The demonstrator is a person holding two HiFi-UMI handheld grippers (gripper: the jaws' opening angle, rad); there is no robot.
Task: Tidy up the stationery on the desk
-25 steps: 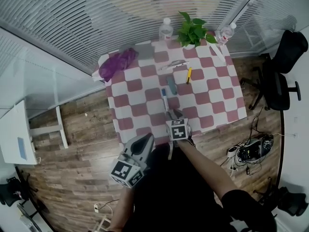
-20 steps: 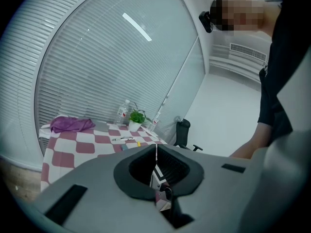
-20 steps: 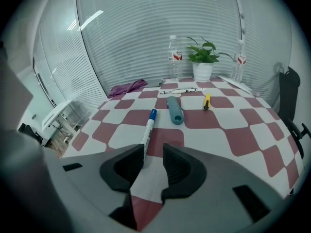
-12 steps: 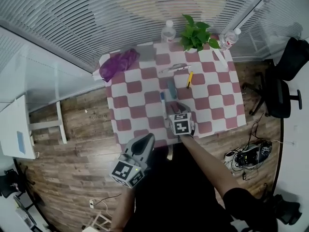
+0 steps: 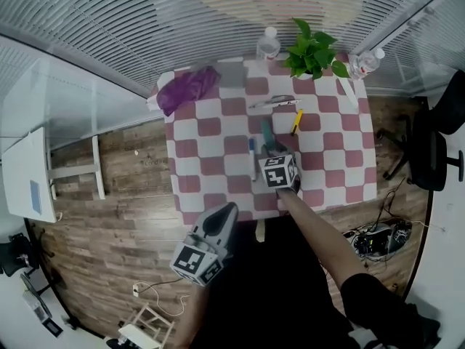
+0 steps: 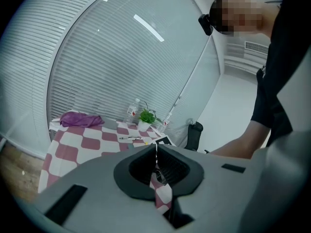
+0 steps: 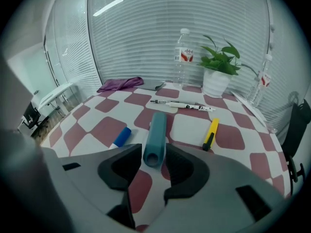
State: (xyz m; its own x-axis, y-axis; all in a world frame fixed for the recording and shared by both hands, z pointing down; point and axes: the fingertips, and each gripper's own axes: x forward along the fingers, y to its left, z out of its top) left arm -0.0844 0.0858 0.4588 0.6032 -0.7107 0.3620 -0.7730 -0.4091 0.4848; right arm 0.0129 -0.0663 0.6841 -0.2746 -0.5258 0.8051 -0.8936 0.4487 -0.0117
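A teal tube [image 7: 156,132] lies on the checkered desk [image 5: 211,151], pointing away from me. My right gripper [image 7: 154,150] has its jaws pressed against both sides of the tube's near end, which still rests on the cloth. In the head view the right gripper [image 5: 276,155] sits mid-desk just behind the tube [image 5: 267,133]. A blue-capped marker [image 7: 120,136] lies to its left, a yellow utility knife [image 7: 210,134] to its right, and two pens [image 7: 182,104] farther back. My left gripper [image 5: 216,224] hangs shut off the desk's near edge, holding nothing.
At the far edge stand a potted plant [image 5: 312,53] and two water bottles [image 5: 268,46] [image 5: 367,62]. A purple cloth [image 5: 187,87] lies at the far left corner. An office chair [image 5: 429,151] stands to the right, with cables on the wooden floor [image 5: 378,238].
My right gripper has moved forward over the desk from the near edge up to the teal tube, and its jaws now stand around the tube's end. The left gripper stayed low.
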